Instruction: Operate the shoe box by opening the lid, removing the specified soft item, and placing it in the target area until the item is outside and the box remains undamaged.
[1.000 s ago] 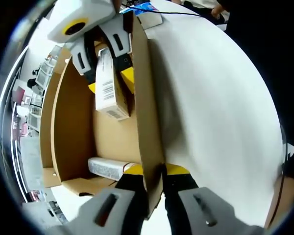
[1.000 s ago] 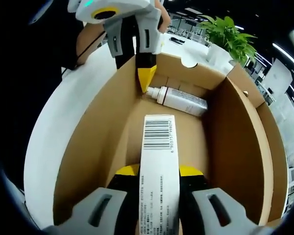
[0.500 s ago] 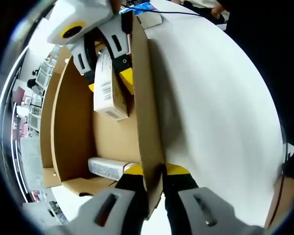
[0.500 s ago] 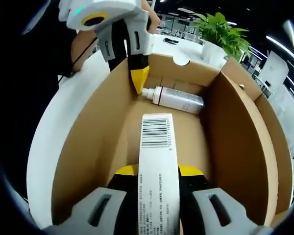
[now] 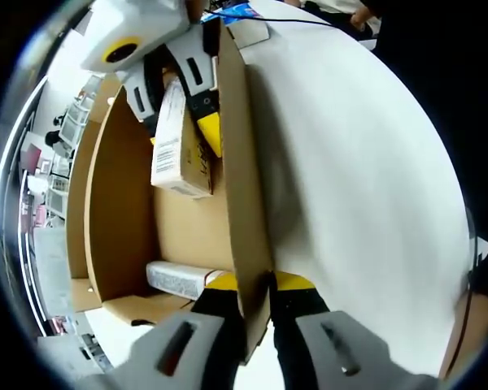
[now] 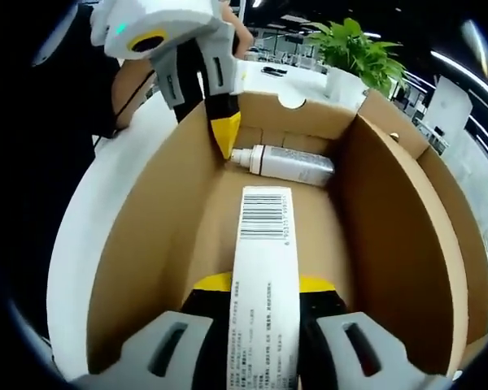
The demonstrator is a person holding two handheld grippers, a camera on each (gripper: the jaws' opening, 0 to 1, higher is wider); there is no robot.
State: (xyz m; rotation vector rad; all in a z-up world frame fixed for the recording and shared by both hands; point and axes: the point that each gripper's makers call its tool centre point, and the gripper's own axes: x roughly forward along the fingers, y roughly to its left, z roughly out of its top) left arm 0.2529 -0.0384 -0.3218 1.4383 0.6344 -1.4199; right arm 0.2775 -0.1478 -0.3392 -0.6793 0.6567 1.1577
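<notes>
Shoe box [image 5: 244,162] is open, lid already off the top, and its long wall stands between the jaws of the left gripper [image 5: 252,284], which are clenched on the cardboard edge to keep the box steady on the white table [image 5: 358,179]. Ahead of these jaws, deep in the box, lies a grey bottle [image 5: 179,279] on the floor near the end wall. Further ahead comes the right gripper [image 5: 183,134], grasping a white carton w/ barcode [image 5: 175,150]. Compared w/ 1 s ago the carton is tilted more and sits a bit higher against the wall, so I judge the lift out has begun. In the right gripper view the carton [image 6: 264,284] runs out from between this gripper's own jaws [image 6: 264,284], barcode end forward, approx. above the box floor; the bottle [image 6: 285,162] is beyond its tip, and the left gripper [image 6: 222,134] pinches the wall beside the bottle cap. The box shifted little in this view, camera rose slightly. Item is not outside yet; whether it is soft, I cannot tell.
</notes>
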